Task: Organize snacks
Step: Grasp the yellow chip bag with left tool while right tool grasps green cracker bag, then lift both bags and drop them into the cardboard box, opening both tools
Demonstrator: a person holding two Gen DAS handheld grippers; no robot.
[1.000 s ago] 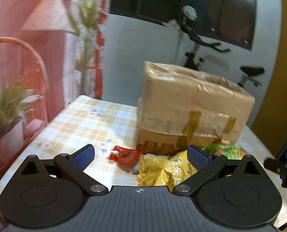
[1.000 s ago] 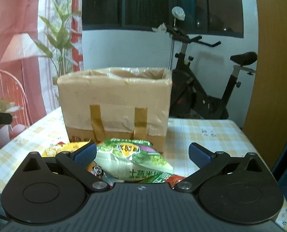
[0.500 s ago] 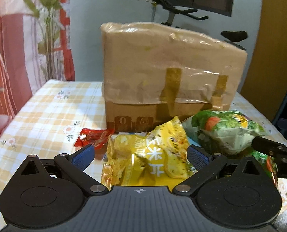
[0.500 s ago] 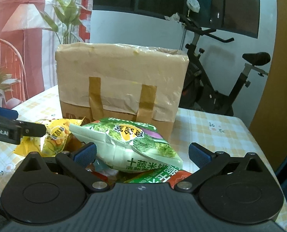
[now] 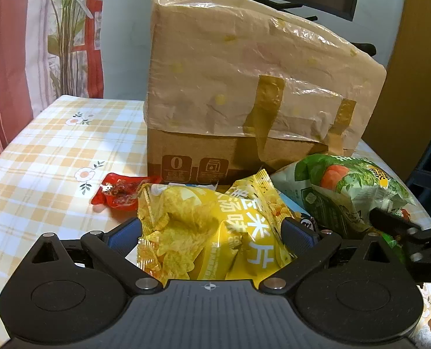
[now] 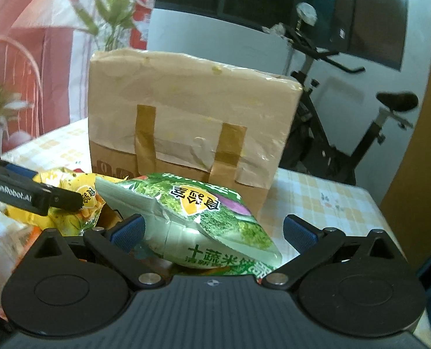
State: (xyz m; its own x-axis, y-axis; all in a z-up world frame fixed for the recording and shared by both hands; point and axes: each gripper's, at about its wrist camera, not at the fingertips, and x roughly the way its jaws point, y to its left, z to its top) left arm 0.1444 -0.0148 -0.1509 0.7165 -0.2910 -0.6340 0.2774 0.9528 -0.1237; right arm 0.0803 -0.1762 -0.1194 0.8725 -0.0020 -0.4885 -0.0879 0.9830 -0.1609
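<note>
A tall cardboard box [image 5: 244, 87], wrapped in plastic film and taped, stands on the checked desk [image 5: 55, 145]; its inside is hidden. At its base lie a yellow chip bag [image 5: 209, 226], a green snack bag [image 6: 204, 218] and a small red packet [image 5: 119, 192]. The left tool [image 5: 211, 232] is spread wide around the yellow bag; the right tool [image 6: 214, 229] is likewise released, around the green bag.

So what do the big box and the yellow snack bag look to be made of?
Box: brown corrugated cardboard, apparently lined or wrapped in thin glossy plastic film, wrinkled and held by tape strips. Yellow snack bag: shiny, crinkled plastic film, probably foil-lined.
</note>
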